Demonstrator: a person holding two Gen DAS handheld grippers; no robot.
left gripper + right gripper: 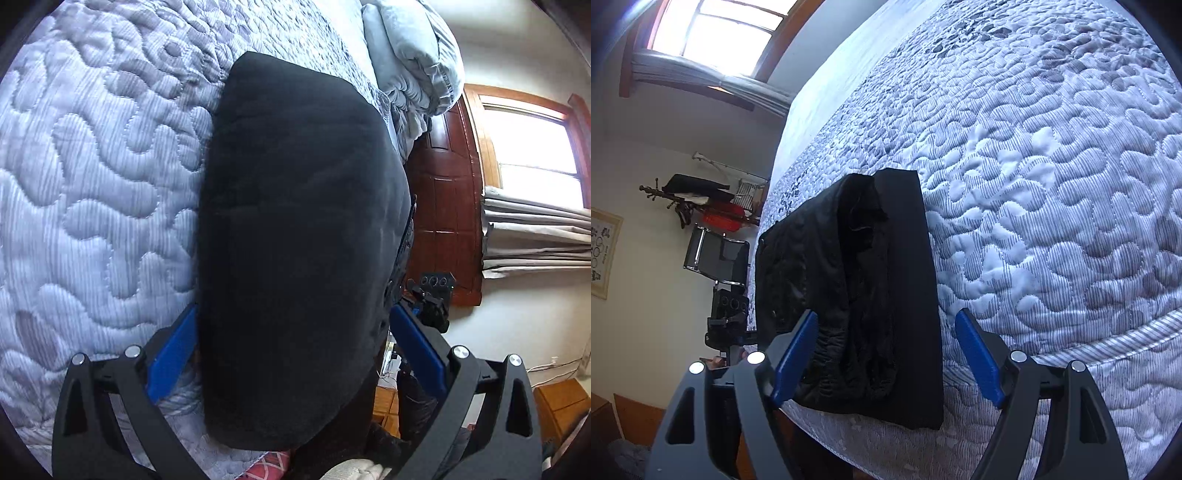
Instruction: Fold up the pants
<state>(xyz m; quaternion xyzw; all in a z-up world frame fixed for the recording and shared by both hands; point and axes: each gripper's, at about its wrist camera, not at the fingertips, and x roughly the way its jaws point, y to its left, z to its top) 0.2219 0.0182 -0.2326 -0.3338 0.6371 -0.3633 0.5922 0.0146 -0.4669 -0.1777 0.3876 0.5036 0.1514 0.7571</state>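
With the black pants (857, 295) lying folded near the quilted mattress (1052, 221) edge, I hold both grippers, left gripper (293, 354) and right gripper (886, 358), spread and empty over them, judging the next fold needs a pinch at their near end.

The black pants (295, 240) hide the left gripper (293, 332) fingertips and bed edge.

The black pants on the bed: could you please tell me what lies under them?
The black pants lie on the quilted blue-grey bedspread, which shows all around them. The patch directly beneath is covered, so nothing else can be confirmed there.
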